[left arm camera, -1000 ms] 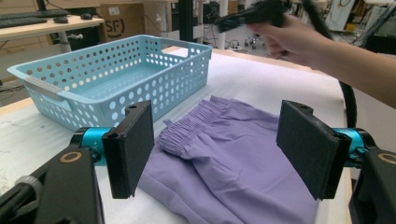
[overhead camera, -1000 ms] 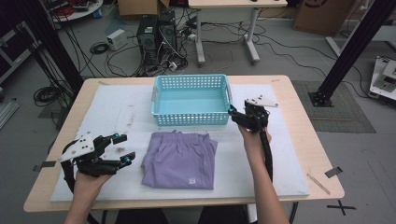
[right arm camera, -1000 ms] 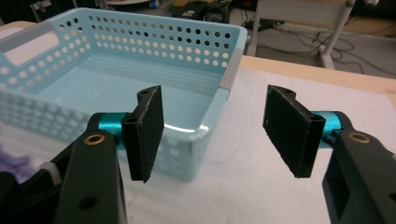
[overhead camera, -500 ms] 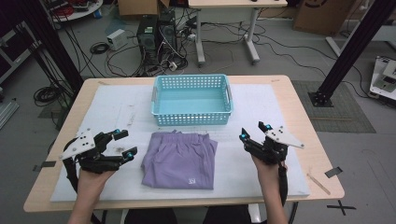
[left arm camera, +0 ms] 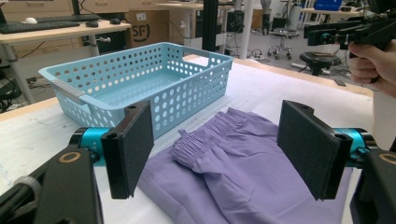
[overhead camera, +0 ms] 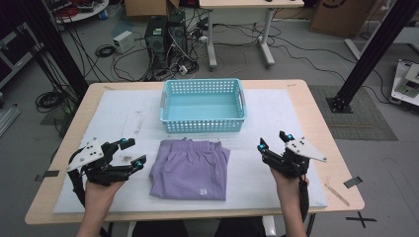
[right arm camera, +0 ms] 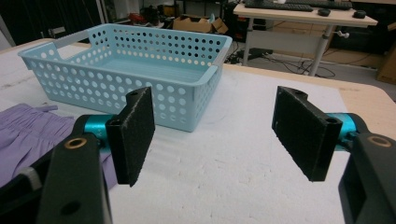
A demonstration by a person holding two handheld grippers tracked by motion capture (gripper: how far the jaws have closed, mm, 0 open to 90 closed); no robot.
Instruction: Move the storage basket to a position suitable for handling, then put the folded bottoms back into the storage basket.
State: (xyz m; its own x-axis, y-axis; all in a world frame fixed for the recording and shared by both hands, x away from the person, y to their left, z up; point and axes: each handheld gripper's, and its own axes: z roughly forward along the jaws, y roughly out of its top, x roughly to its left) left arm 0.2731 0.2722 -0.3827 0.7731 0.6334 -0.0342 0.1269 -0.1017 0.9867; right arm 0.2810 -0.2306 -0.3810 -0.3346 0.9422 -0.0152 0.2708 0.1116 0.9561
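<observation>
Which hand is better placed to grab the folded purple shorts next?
Left. The left gripper stands open right beside the purple shorts, jaws facing them; the right gripper stands open farther off over bare mat.

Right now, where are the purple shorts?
In the high view the folded purple shorts lie on the white mat, just in front of the blue basket, between the left gripper and the right gripper.

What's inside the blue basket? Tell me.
Nothing: the blue basket is empty, its bare floor visible in the high view and both gripper views. The folded purple garment lies on the white mat in front of it. The mat under the basket is covered.
</observation>
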